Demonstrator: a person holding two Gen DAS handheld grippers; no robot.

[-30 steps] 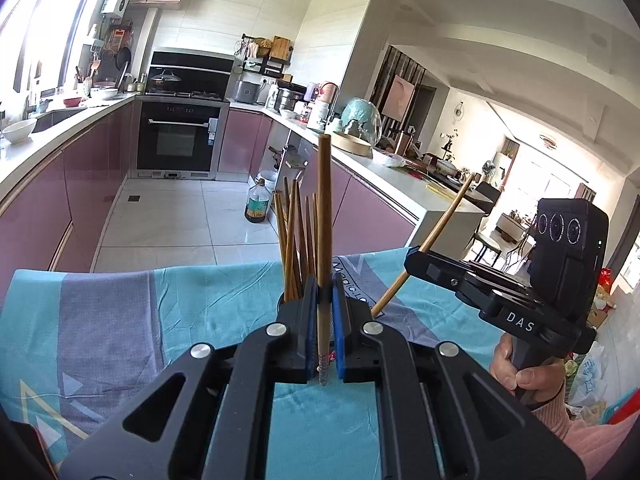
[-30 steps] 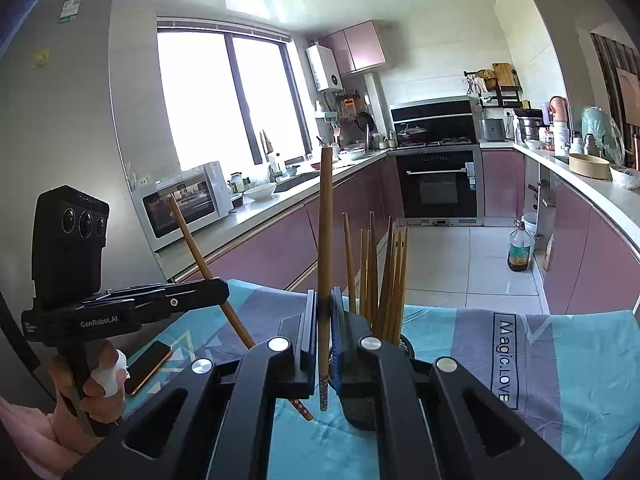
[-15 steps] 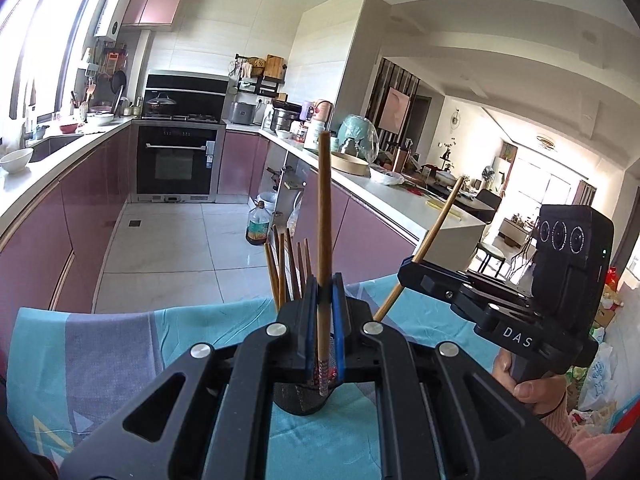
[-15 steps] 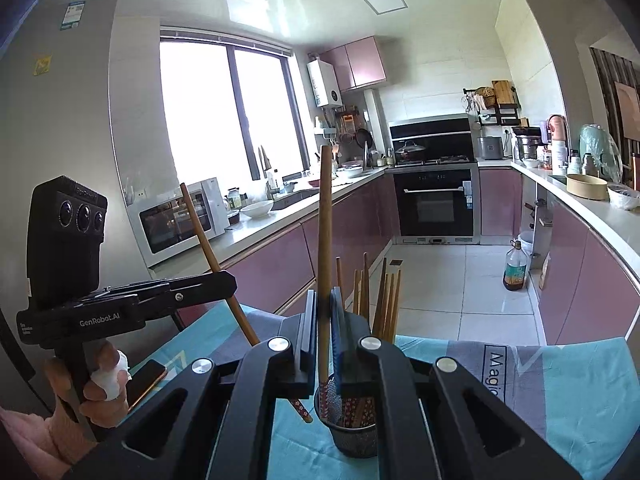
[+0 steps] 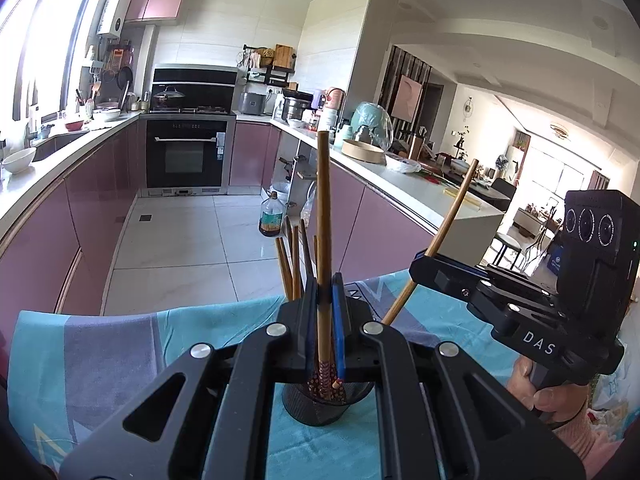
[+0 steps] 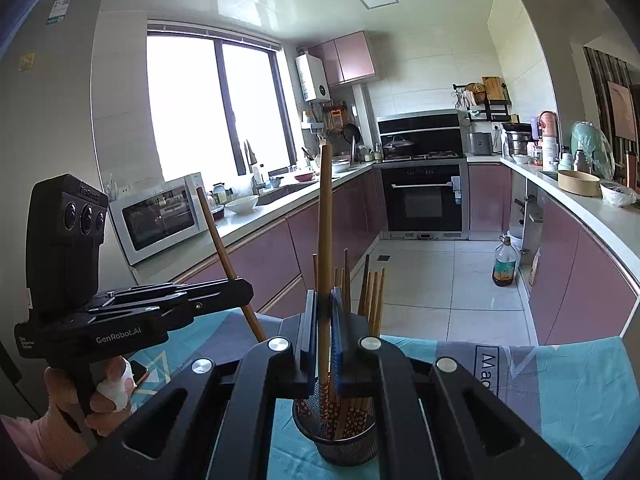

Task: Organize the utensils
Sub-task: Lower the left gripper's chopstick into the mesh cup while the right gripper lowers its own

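Observation:
In the left wrist view my left gripper [image 5: 325, 296] is shut on an upright wooden chopstick [image 5: 323, 208]. Its patterned lower end hangs over the mouth of a black mesh holder [image 5: 320, 410] that holds several more chopsticks [image 5: 294, 260]. To the right, my right gripper [image 5: 418, 266] is shut on a tilted chopstick [image 5: 452, 212]. In the right wrist view the right gripper [image 6: 323, 304] grips its chopstick [image 6: 325, 220] upright above the holder [image 6: 344, 446]. The left gripper [image 6: 244, 290] stands at the left with its chopstick [image 6: 218, 232] slanting.
The holder stands on a table under a teal and grey cloth [image 5: 100, 360]. A phone [image 6: 138, 372] lies on the cloth near the left hand. Beyond the table's far edge are pink kitchen cabinets [image 6: 256, 256], an oven [image 5: 184, 156] and an oil bottle [image 5: 271, 220] on the tiled floor.
The left gripper has lifted with its chopstick. The mesh holder, earlier hidden behind the jaws, now shows below them in both views. Both grips stay shut.

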